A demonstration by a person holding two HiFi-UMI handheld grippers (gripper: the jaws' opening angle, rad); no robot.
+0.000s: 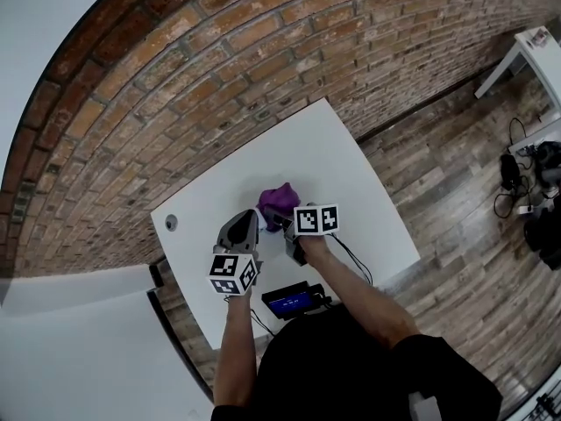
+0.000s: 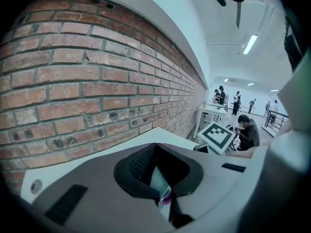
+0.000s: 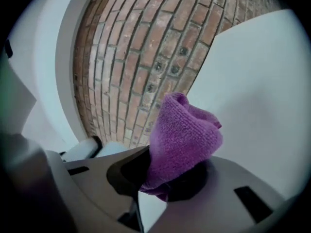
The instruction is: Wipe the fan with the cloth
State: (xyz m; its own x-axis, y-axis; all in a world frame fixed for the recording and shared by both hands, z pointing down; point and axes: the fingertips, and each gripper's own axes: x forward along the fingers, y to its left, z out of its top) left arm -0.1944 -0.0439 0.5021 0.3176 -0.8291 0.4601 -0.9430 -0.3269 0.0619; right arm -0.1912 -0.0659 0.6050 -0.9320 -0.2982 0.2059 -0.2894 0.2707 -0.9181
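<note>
Cloth (image 3: 182, 140), purple and bunched, is pinched at its lower edge by the right gripper (image 3: 170, 181). Its loose folds stand proud of the jaws, probably so that a soft pad leads into whatever is wiped. From the head view this bundle hangs just above the white table (image 1: 351, 174), on the side nearer the brick wall (image 1: 219, 60). The left gripper (image 2: 163, 191) sits just beside it with its jaws drawn together, likely placed to steady something for the wipe. Only a pale sliver and a purple speck show in its narrow gap, and I cannot tell what they are. No view shows the fan clearly. A pale rounded part with a dark band (image 3: 82, 149) at the edge of the right gripper view may belong to it or to the other gripper. A dark device with a blue screen (image 1: 292, 302) lies at the table's near edge, partly hidden by the person's arms.
</note>
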